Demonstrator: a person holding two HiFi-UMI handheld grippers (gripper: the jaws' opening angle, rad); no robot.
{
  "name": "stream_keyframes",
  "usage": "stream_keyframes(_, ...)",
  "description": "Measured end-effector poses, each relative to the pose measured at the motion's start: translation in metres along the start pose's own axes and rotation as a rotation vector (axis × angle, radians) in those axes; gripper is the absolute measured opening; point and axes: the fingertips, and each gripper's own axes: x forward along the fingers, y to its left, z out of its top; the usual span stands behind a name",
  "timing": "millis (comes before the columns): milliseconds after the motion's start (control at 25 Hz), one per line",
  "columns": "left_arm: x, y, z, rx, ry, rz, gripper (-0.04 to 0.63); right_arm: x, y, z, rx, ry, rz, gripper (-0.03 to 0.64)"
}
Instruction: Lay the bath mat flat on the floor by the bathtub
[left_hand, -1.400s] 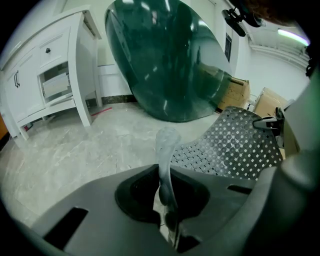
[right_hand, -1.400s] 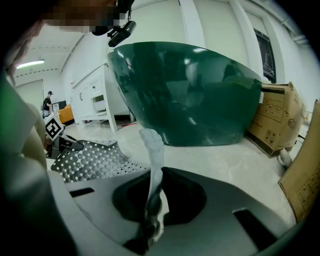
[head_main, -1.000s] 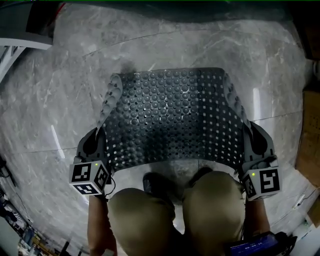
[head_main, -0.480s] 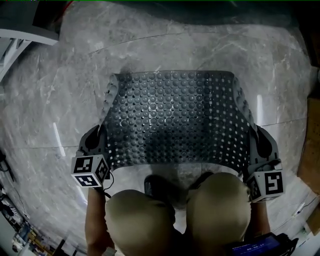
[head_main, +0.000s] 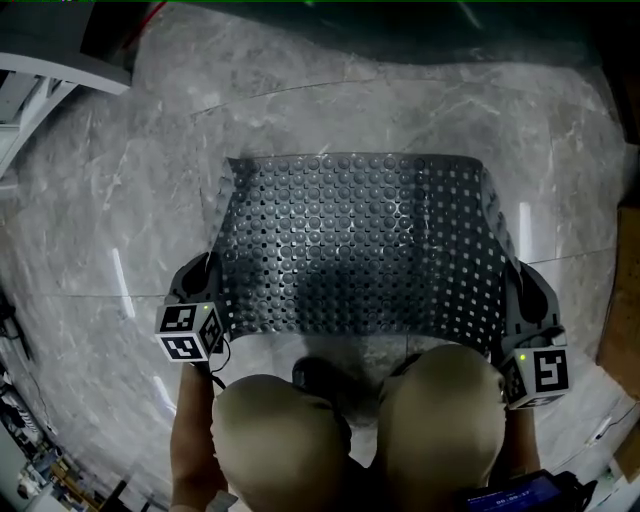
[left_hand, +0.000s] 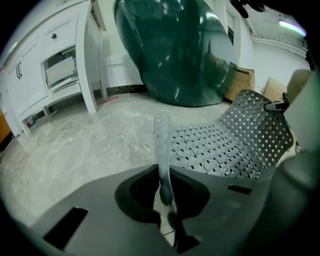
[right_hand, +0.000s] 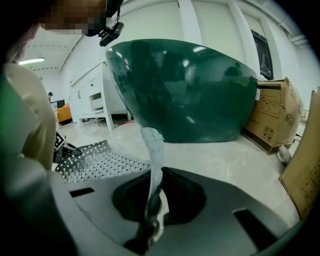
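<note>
Grey marble floor (head_main: 120, 200) fills my head view, and a dark green bathtub (left_hand: 175, 50) stands at its far side. My left gripper (left_hand: 167, 200) is clamped on the bath mat (head_main: 360, 245): a thin, pale strip of its edge stands upright between the closed jaws. My right gripper (right_hand: 150, 220) pinches the opposite edge in the same way. Each holds a near corner, so both side edges curl upward. Between them the perforated, studded mat spreads over the floor, its far edge toward the tub and its near edge just ahead of the person's knees (head_main: 280, 430). A white cabinet (left_hand: 45, 65) stands to the left of the tub. Cardboard boxes (right_hand: 277, 120) sit on the floor to its right.
</note>
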Motion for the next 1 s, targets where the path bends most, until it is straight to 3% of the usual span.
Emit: stream_keyframes(1000,0.038,0.019,-0.041,-0.067,0.031,-0.017,0.035,-0.004,-0.001,-0.010,0.016,0.000,-0.010,0.028)
